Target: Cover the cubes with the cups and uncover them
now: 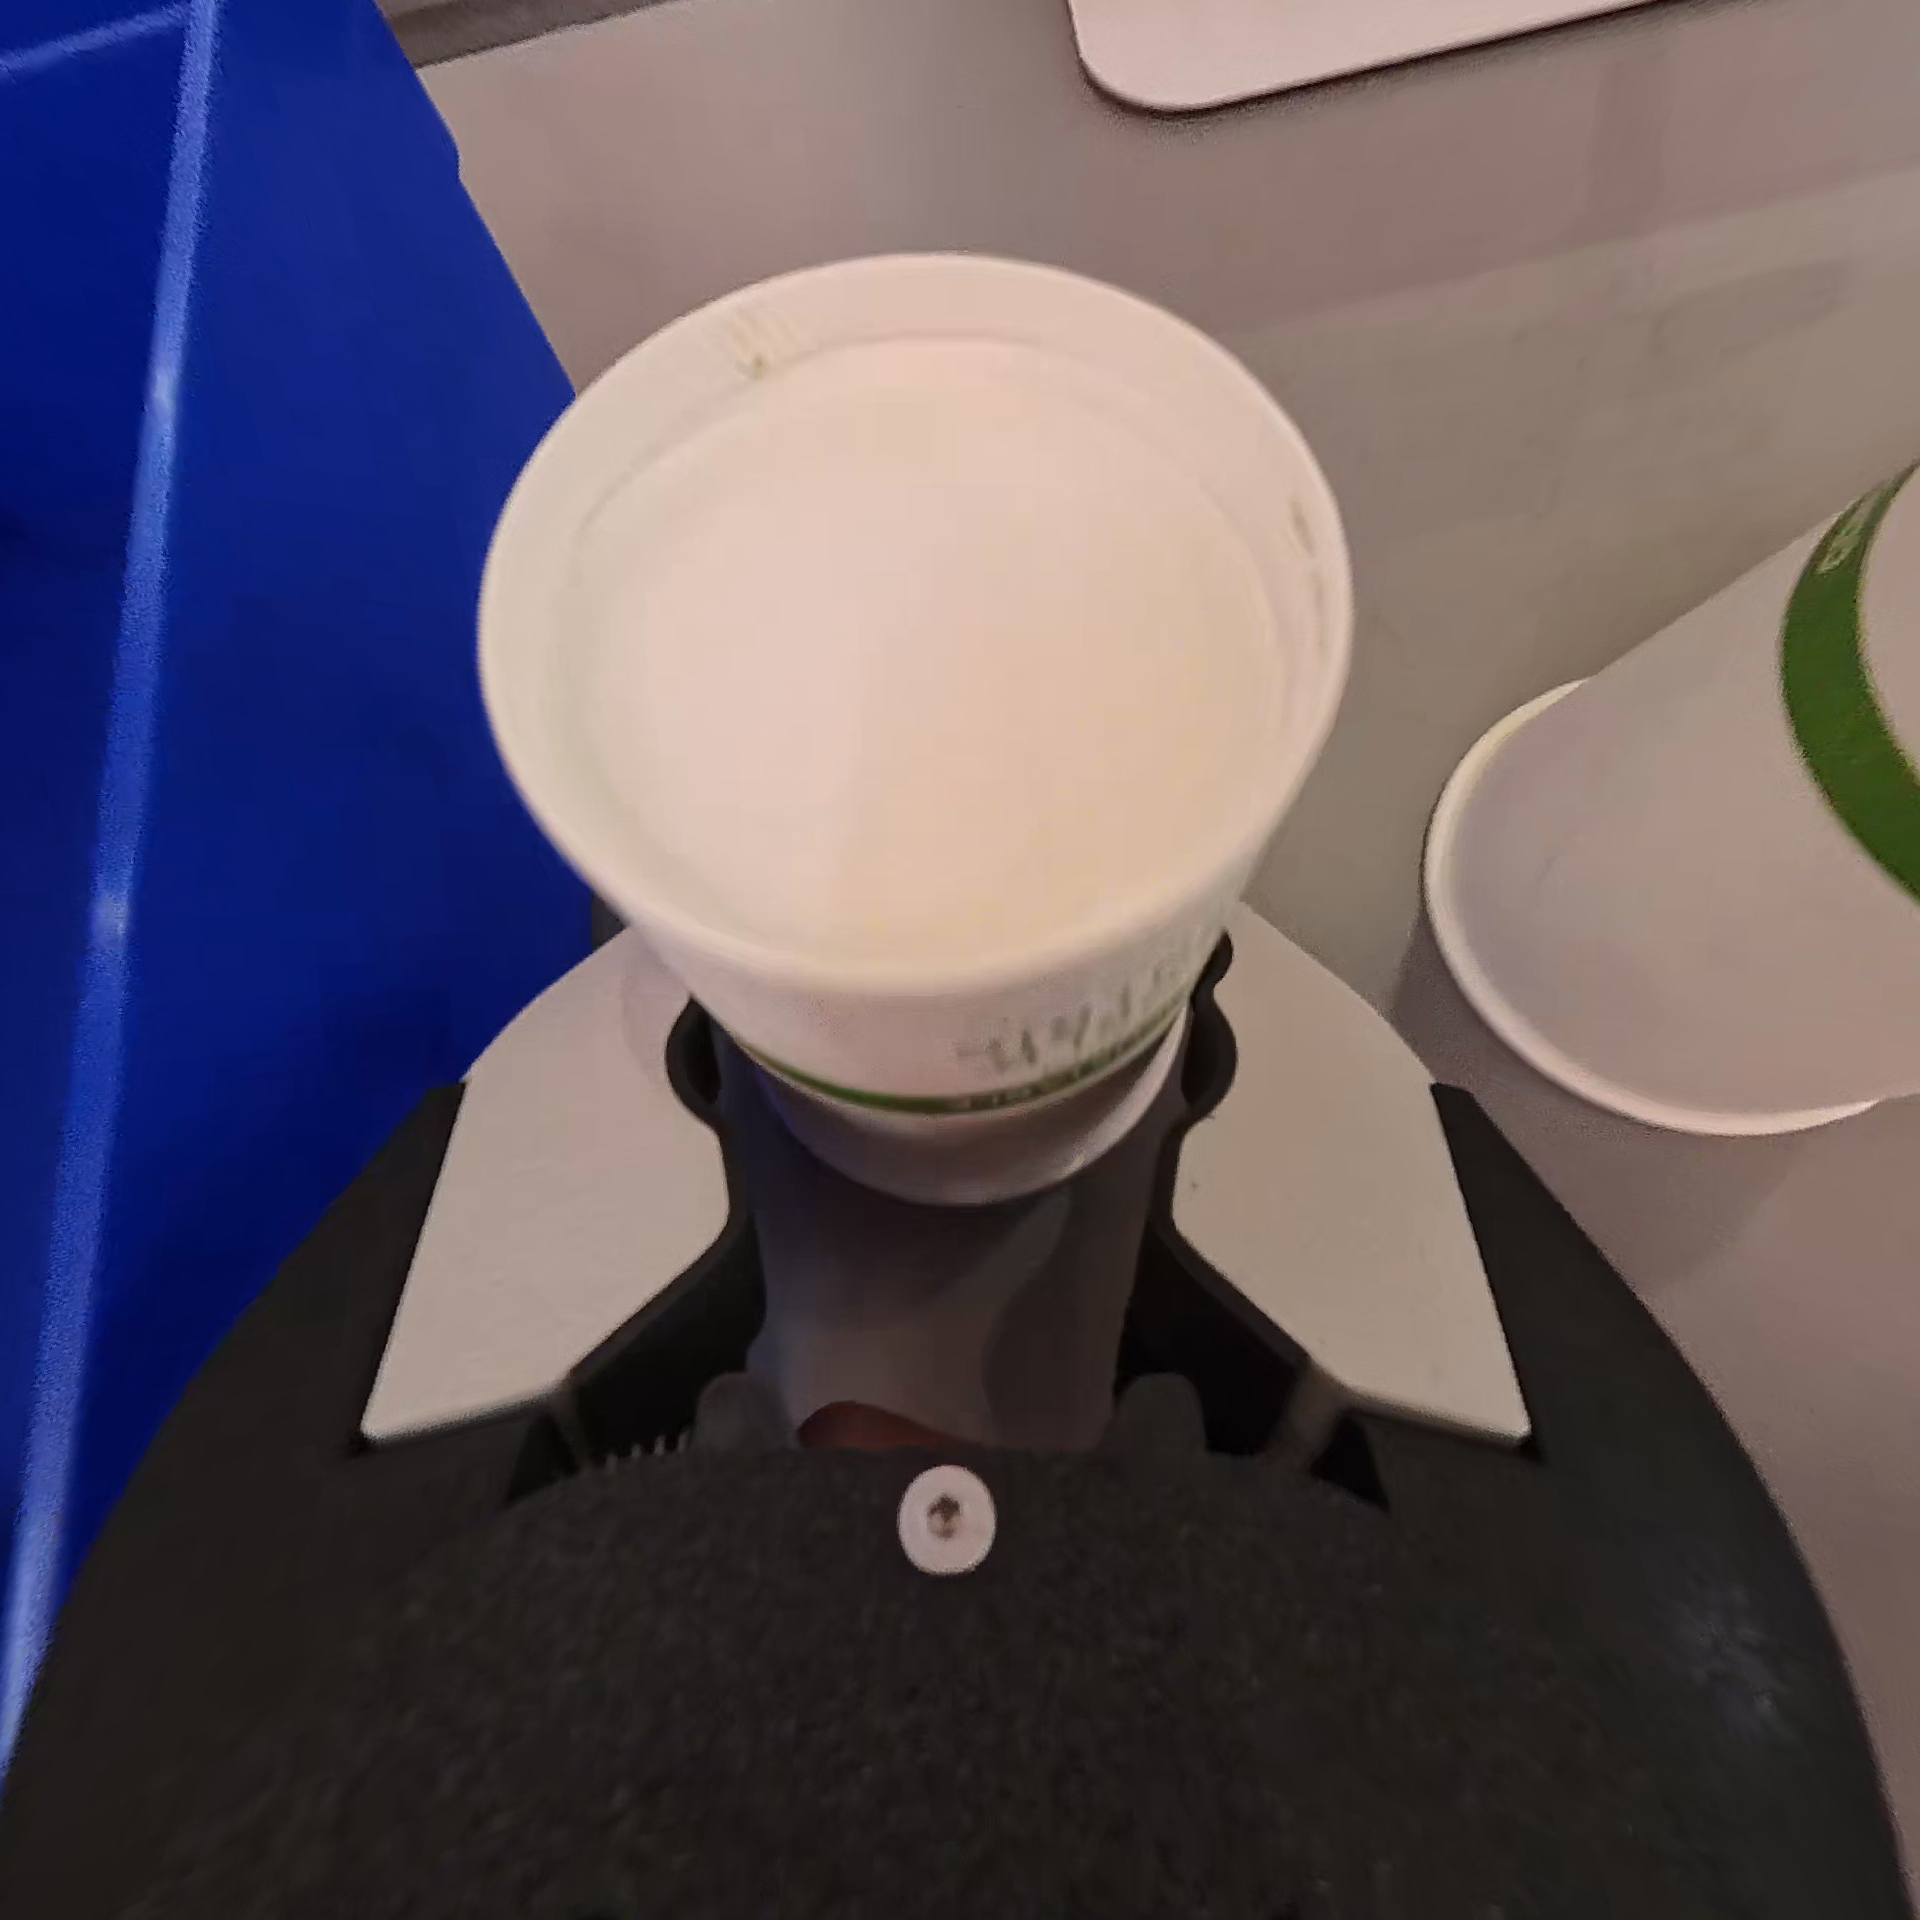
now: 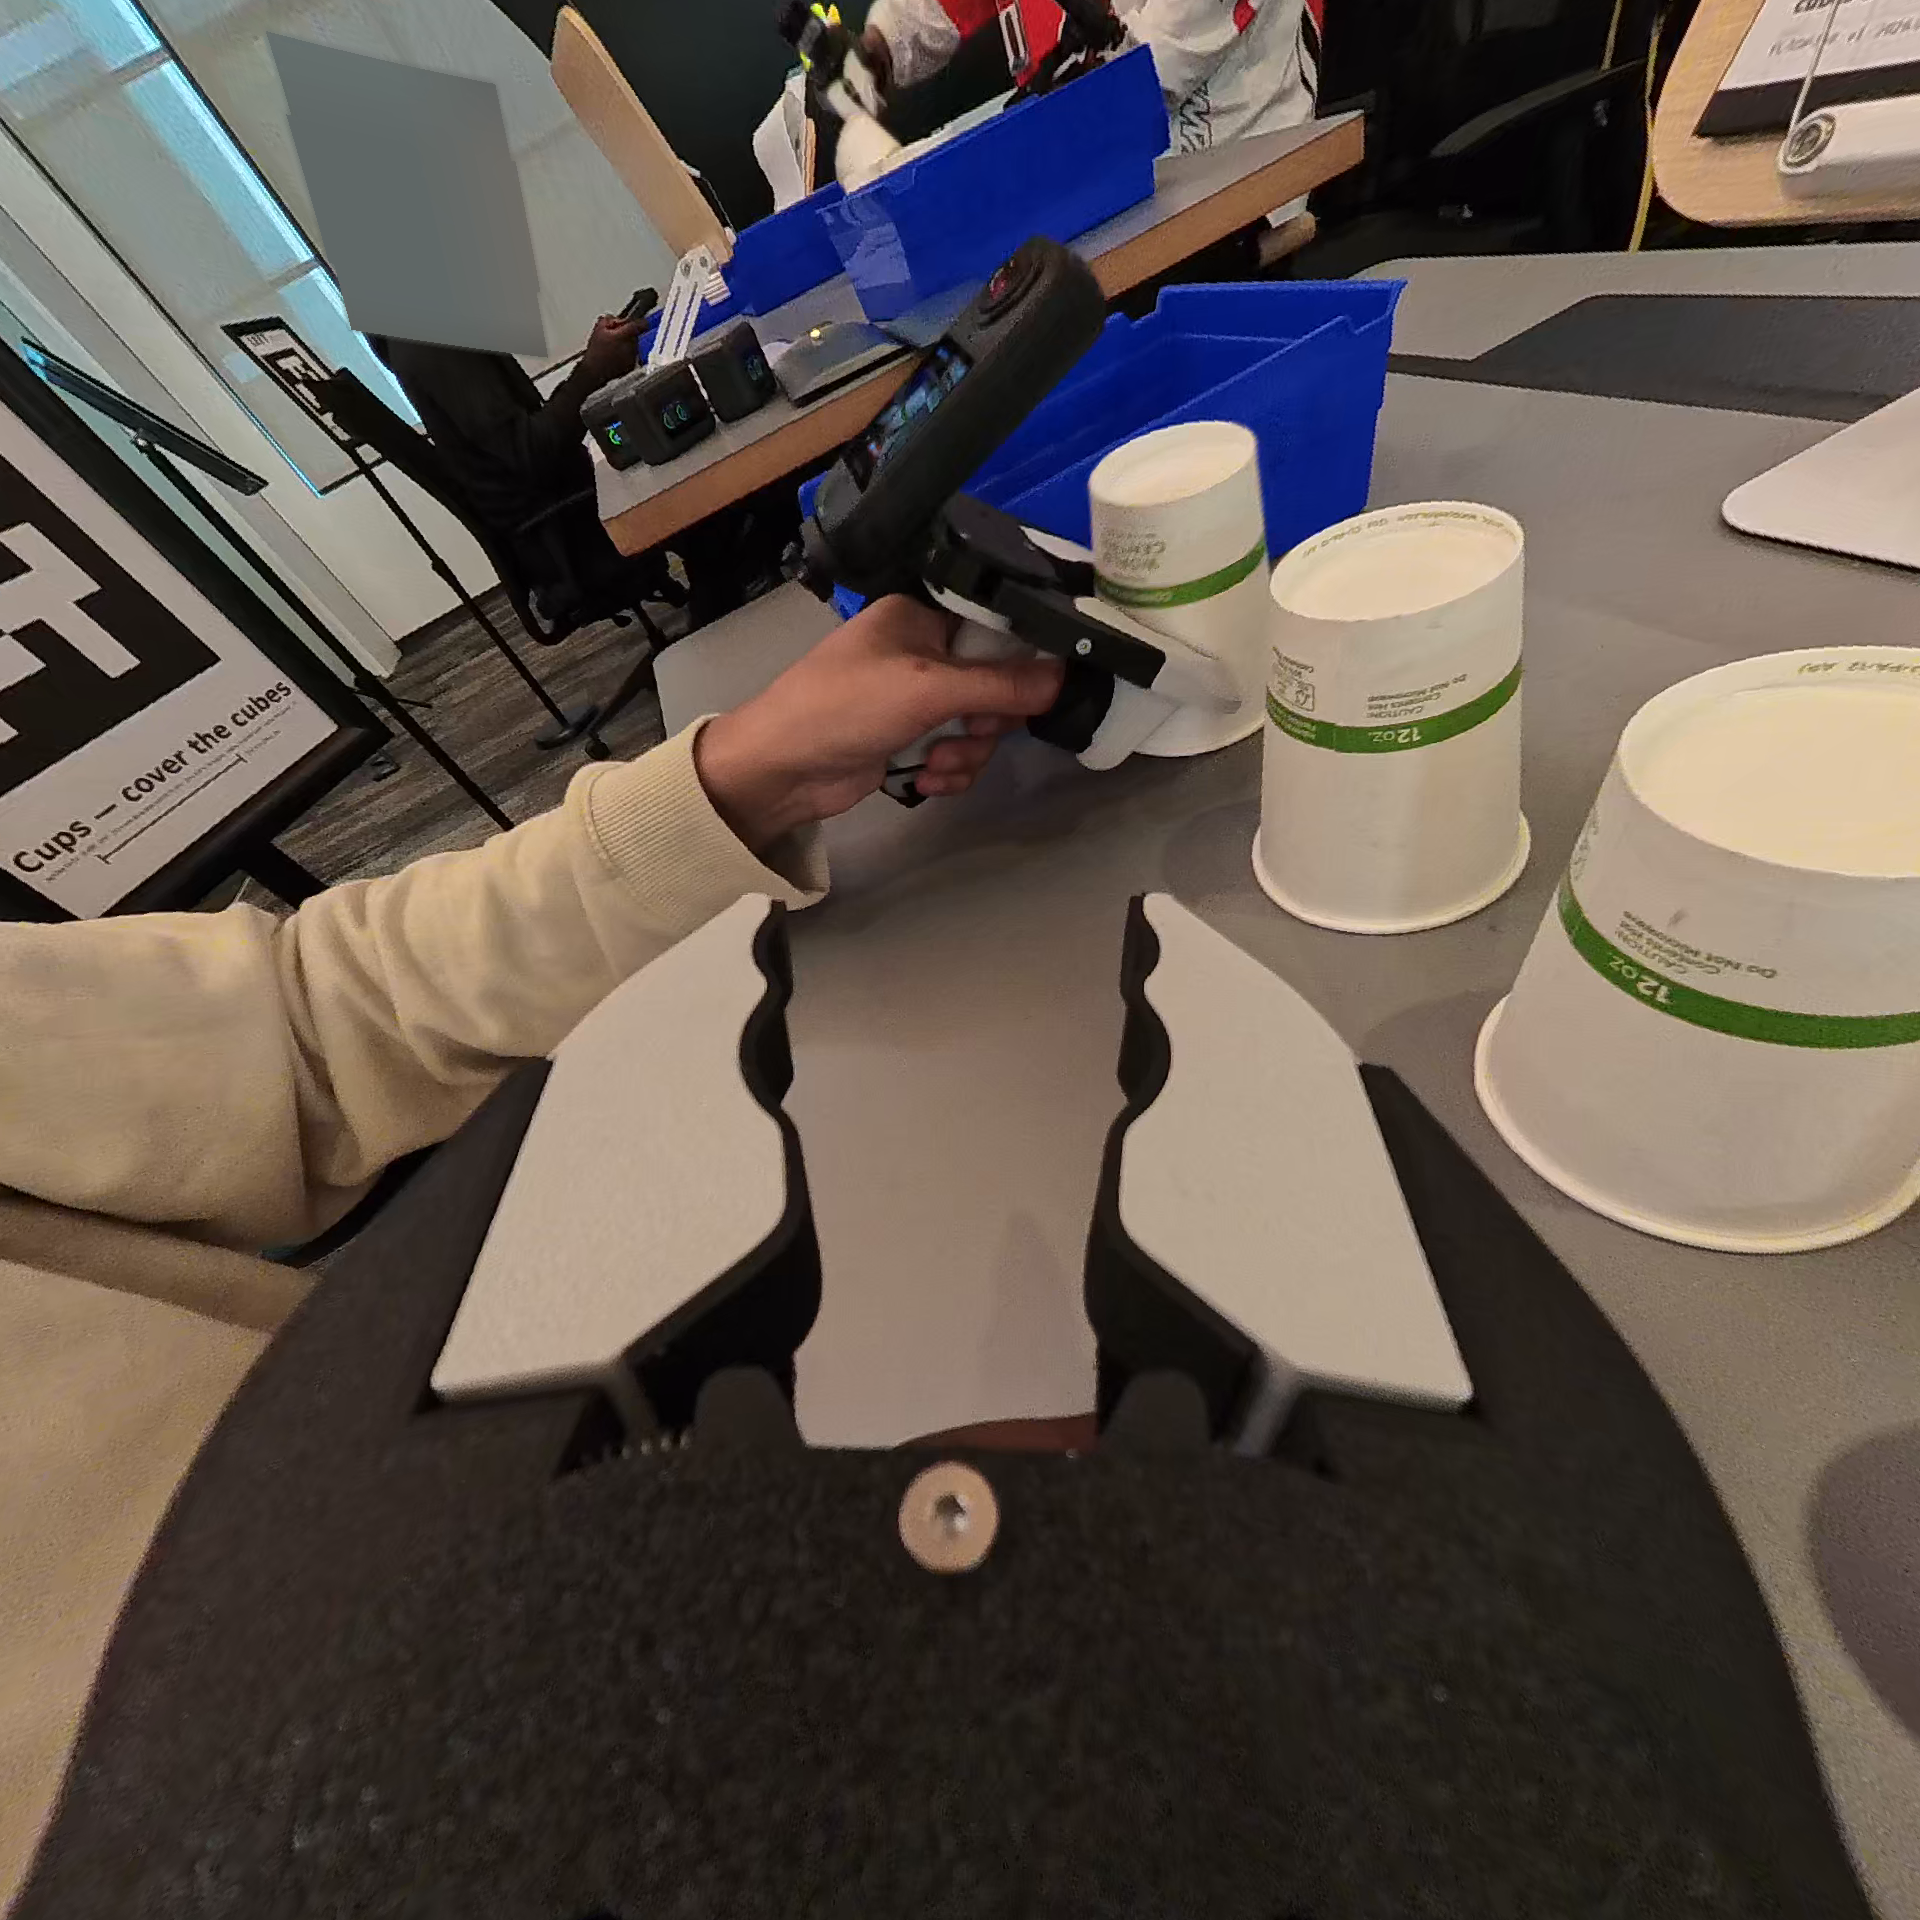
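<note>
Three white paper cups with green bands stand upside down in a row on the grey table (image 2: 935, 1143). My left gripper (image 1: 945, 1039) is shut on the far cup (image 1: 914, 623) around its lower part, and the cup leans slightly. In the right wrist view this gripper (image 2: 1153, 623) shows in a person's hand, on the far cup (image 2: 1174, 499). The middle cup (image 2: 1392, 727) and the near cup (image 2: 1745, 987) stand free. My right gripper (image 2: 951, 935) is open and empty, left of the near cup. No cubes show.
A blue bin (image 1: 208, 727) stands close to the left of the held cup; it also shows behind the cups (image 2: 1247, 384). A silver flat device (image 2: 1839, 499) lies at the far right. The person's sleeve (image 2: 312, 1039) crosses the table's left edge.
</note>
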The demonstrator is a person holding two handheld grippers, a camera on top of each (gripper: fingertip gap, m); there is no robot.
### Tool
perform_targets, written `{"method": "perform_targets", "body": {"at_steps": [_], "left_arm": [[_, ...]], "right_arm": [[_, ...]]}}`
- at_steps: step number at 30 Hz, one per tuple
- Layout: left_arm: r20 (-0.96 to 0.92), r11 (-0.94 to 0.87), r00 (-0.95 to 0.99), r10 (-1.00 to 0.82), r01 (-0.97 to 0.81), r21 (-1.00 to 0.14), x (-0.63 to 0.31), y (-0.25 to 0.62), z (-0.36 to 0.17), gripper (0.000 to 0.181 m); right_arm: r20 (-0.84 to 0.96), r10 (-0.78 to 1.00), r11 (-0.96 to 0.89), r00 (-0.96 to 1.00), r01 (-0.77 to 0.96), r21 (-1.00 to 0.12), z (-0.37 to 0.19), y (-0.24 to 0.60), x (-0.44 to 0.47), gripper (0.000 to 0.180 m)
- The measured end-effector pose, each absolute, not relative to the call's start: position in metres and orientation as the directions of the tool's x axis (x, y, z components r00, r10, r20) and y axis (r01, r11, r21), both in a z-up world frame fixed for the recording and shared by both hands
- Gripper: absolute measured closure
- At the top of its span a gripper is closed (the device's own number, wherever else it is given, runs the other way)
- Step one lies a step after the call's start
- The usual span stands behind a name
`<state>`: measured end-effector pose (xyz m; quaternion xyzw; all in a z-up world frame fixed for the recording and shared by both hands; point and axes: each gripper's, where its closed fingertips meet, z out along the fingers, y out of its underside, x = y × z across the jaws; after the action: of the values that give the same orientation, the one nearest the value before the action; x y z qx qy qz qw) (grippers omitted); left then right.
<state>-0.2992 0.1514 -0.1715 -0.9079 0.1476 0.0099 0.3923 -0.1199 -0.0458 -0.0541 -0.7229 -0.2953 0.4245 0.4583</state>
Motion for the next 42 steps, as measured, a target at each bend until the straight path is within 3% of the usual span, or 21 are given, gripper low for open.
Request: {"method": "perform_targets", "body": {"at_steps": [1,9,14,18,25,33,42], "left_arm": [[-0.131,-0.646,0.956,-0.262,-0.274,-0.713,-0.3,0.15,-0.173,0.092],[-0.098,-0.632,0.953,-0.288,-0.266,-0.728,-0.297,0.14,-0.177,0.087],[-0.169,-0.446,0.943,-0.286,-0.287,-0.848,-0.284,0.111,-0.119,0.079],[-0.173,-0.267,0.95,-0.258,-0.243,-0.933,-0.283,0.05,-0.075,0.093],[-0.011,-0.118,0.92,-0.393,-0.062,-0.991,-0.268,-0.011,-0.082,0.113],[0.028,-0.275,0.917,-0.399,-0.09,-0.957,-0.273,0.0,-0.118,0.114],[0.037,-0.3,0.914,-0.404,-0.094,-0.949,-0.276,0.005,-0.122,0.115]], "right_arm": [[-0.342,0.816,-0.405,0.466,0.039,-0.913,-0.054,-0.046,-0.12,0.119],[-0.32,0.784,-0.424,0.533,0.082,-0.902,-0.067,-0.037,-0.109,0.118],[-0.239,0.715,-0.411,0.657,0.118,-0.904,-0.076,-0.02,-0.08,0.115],[-0.232,0.669,-0.39,0.706,0.068,-0.918,-0.082,-0.016,-0.065,0.115],[-0.207,0.518,-0.238,0.83,-0.093,-0.967,-0.103,-0.038,-0.043,0.116],[-0.1,0.507,-0.134,0.856,-0.037,-0.99,-0.085,-0.052,-0.05,0.118],[-0.097,0.529,-0.167,0.843,-0.009,-0.986,-0.1,-0.054,-0.064,0.121]]}}
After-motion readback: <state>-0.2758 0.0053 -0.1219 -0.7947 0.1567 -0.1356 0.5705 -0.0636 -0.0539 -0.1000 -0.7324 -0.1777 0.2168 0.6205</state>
